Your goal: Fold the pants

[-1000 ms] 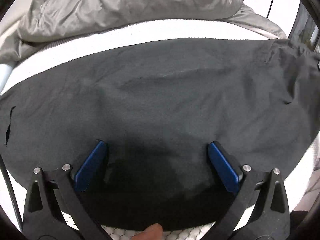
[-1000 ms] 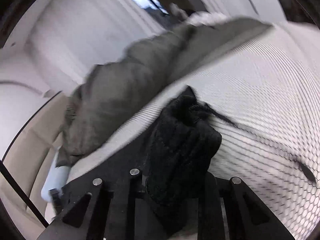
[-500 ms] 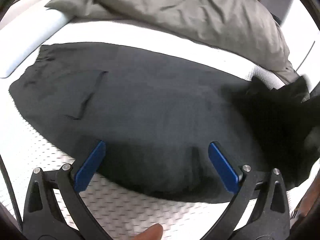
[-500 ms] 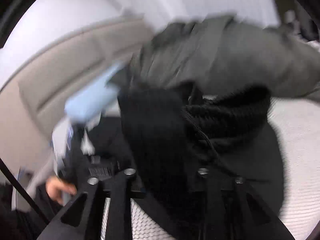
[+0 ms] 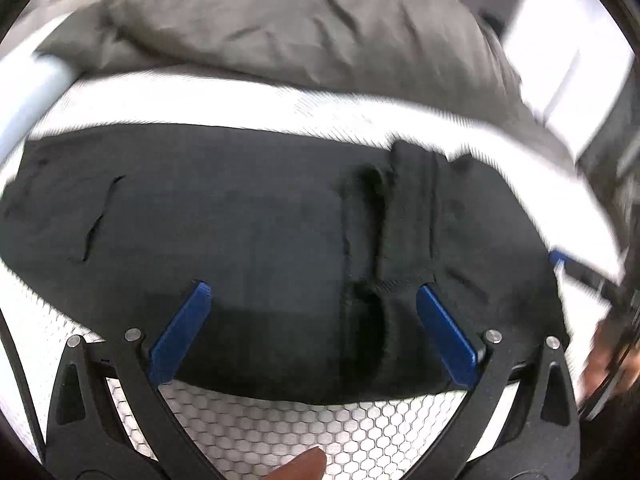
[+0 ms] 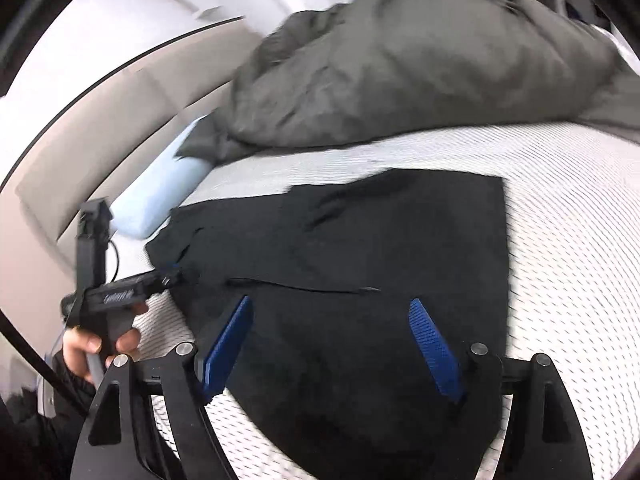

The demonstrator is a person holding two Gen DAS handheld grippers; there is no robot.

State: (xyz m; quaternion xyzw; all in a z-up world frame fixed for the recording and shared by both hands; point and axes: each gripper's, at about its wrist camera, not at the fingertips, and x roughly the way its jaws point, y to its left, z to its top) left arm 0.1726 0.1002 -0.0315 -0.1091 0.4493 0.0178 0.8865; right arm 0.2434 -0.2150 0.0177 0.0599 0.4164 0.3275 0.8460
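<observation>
Bright, motion-blurred, fisheye-warped edges

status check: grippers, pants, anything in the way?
Left gripper open, empty. Right gripper jaws just opened, nothing between them. Black pants lie partly folded on the mattress. Grey duvet heaped behind, apart from pants.

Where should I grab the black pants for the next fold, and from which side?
Probably the straight folded edge of the pants, at the right in the right wrist view. It lies flat and square on the mattress, so a corner there pinches cleanly. Come in low from that bare side with the right gripper, whose jaws have just been opening and hold nothing.
</observation>
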